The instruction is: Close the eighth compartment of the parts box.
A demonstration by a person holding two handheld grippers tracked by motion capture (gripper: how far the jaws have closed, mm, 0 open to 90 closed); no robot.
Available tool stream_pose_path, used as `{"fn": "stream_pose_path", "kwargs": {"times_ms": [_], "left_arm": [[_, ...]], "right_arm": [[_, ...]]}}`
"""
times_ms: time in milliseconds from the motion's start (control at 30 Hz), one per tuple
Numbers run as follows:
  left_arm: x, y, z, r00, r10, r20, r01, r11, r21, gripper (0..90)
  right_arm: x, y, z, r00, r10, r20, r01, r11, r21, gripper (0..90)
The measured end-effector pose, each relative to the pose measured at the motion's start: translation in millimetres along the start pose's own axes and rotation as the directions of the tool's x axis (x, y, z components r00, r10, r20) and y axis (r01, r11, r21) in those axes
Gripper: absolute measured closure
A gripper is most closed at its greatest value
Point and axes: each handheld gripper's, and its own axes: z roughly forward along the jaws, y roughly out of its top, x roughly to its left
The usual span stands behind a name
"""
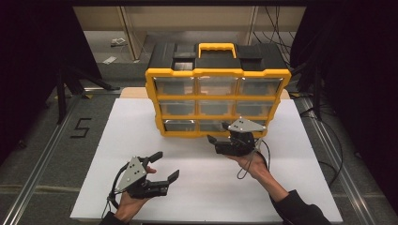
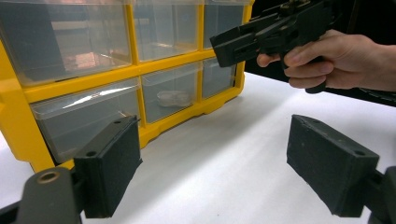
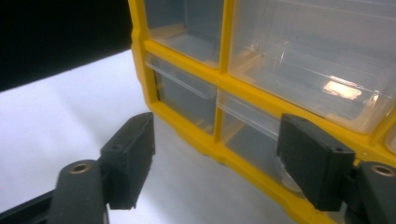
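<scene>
Floor beside white table reads "5".

Yellow-framed organizer with black top, clear drawers, white table, black tools

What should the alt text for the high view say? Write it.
A yellow-framed organiser cabinet with nine clear plastic drawers stands on a white table. The right hand-held gripper, jaws open, sits at the bottom drawer row; the left hand-held gripper hangs open nearer the person.
</scene>
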Motion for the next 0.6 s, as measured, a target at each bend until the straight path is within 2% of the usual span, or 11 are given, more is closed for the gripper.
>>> {"fn": "stream_pose_path", "kwargs": {"times_ms": [167, 600], "left_arm": [[0.2, 0.0, -0.1, 1.0, 0.001, 0.001, -0.001, 1.0, 0.002, 17.2], [0.3, -0.1, -0.2, 1.0, -0.002, 0.001, 0.002, 1.0, 0.001, 17.2]], "right_arm": [[2.7, 1.9, -5.3, 0.9999, 0.01, -0.007, -0.01, 1.0, -0.016, 23.1], [12.6, -0.3, -13.9, 0.9994, 0.009, -0.034, -0.01, 0.999, -0.043, 22.3]]}}
